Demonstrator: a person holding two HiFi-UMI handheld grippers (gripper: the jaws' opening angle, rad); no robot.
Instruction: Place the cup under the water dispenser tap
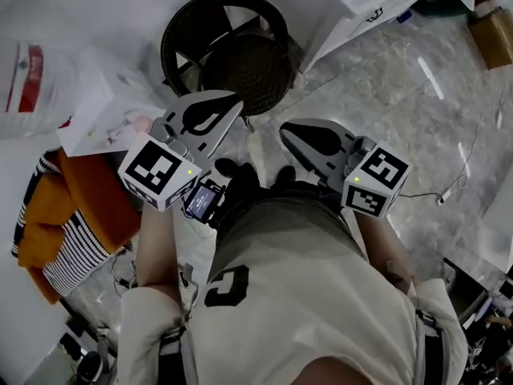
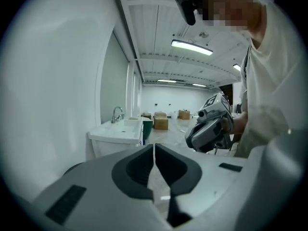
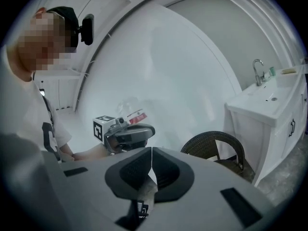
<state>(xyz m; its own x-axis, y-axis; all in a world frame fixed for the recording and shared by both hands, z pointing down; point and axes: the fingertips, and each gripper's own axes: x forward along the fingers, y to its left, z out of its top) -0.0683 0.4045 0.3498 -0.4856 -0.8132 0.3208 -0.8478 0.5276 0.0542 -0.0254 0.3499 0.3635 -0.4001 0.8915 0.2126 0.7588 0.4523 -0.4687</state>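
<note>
My left gripper [image 1: 237, 101] [image 2: 154, 146] is held in front of the person's torso, jaws shut with nothing between them. My right gripper [image 1: 284, 128] [image 3: 151, 150] is beside it, also shut and empty. Each shows in the other's view: the right gripper's body [image 2: 209, 129] in the left gripper view, the left gripper's body [image 3: 127, 134] in the right gripper view. A clear water bottle with a red label [image 1: 24, 79] [image 3: 132, 113] stands at the left against the white wall. No cup or tap of a dispenser shows in any view.
A dark wicker chair [image 1: 228, 50] [image 3: 214, 146] stands just beyond the grippers. A white sink cabinet [image 1: 361, 6] [image 2: 118, 131] [image 3: 269, 105] with a faucet [image 2: 116, 113] is to its right. Orange and striped cloth [image 1: 72, 215] lies at left. Cardboard boxes [image 2: 161, 121] sit on the far floor.
</note>
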